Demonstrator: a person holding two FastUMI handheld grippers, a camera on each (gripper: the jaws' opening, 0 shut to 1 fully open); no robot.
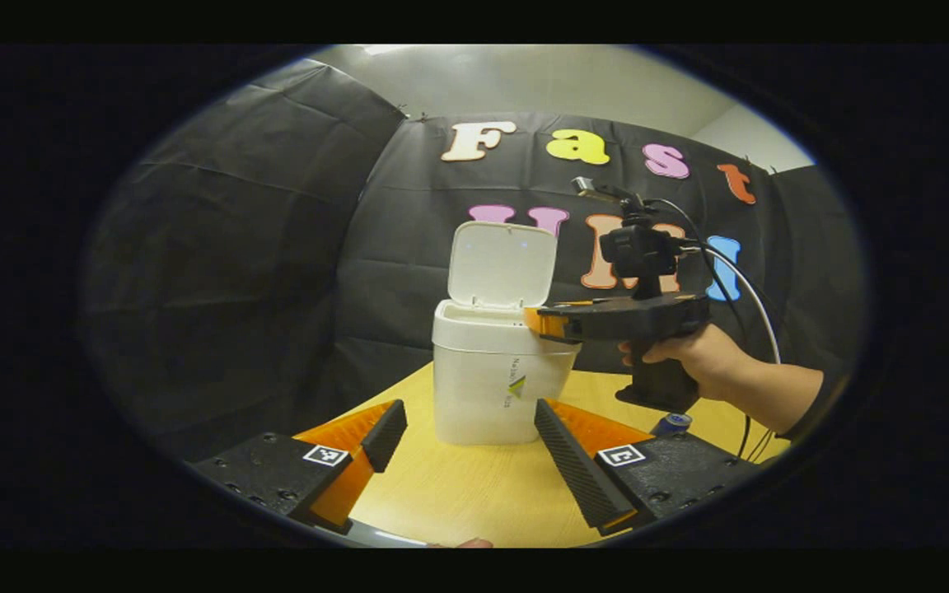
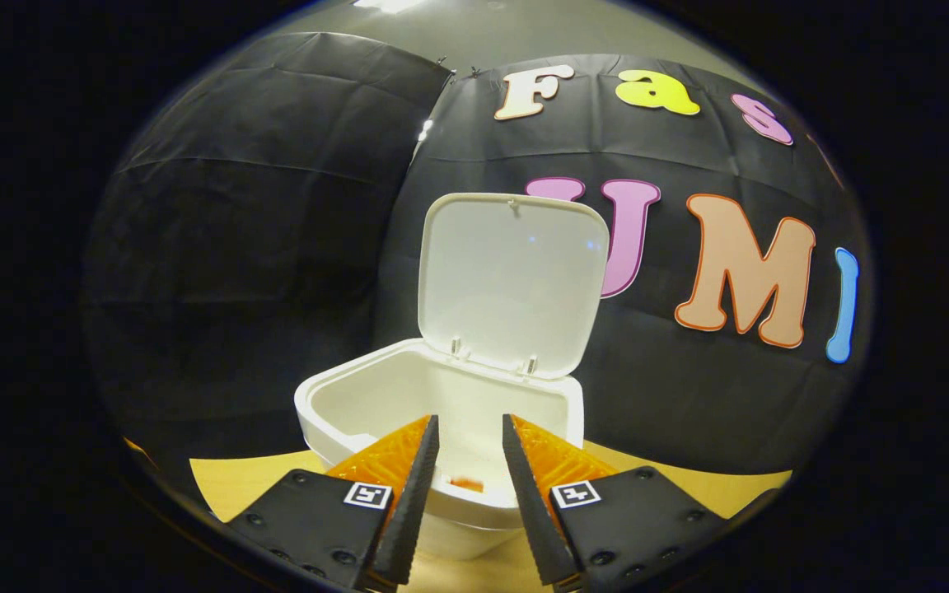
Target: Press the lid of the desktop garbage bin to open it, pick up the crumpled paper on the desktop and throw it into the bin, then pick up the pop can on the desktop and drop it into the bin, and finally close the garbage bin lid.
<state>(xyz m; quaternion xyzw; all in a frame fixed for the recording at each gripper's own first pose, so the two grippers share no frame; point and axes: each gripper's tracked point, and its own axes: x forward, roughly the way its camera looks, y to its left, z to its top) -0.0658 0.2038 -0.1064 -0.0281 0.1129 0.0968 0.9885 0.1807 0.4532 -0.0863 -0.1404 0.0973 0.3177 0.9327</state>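
The white desktop bin [image 1: 487, 383] stands on the table with its lid [image 1: 501, 263] raised upright. My left gripper [image 1: 466, 412] is open, low in front of the bin, with nothing between its fingers. A hand [image 1: 701, 354] holds my right gripper [image 1: 542, 323] level at the bin's right rim. In the right gripper view, my right gripper [image 2: 470, 422] hovers over the bin's mouth [image 2: 376, 395], fingers apart with nothing between them, and the lid [image 2: 511, 280] stands open behind. A blue pop can [image 1: 672, 422] peeks out behind my left gripper's right finger.
The yellow wooden table [image 1: 458, 494] stretches in front of the bin. Black cloth walls close in at the left and back. A white cable [image 1: 759, 309] trails from the right gripper over the person's forearm [image 1: 779, 395].
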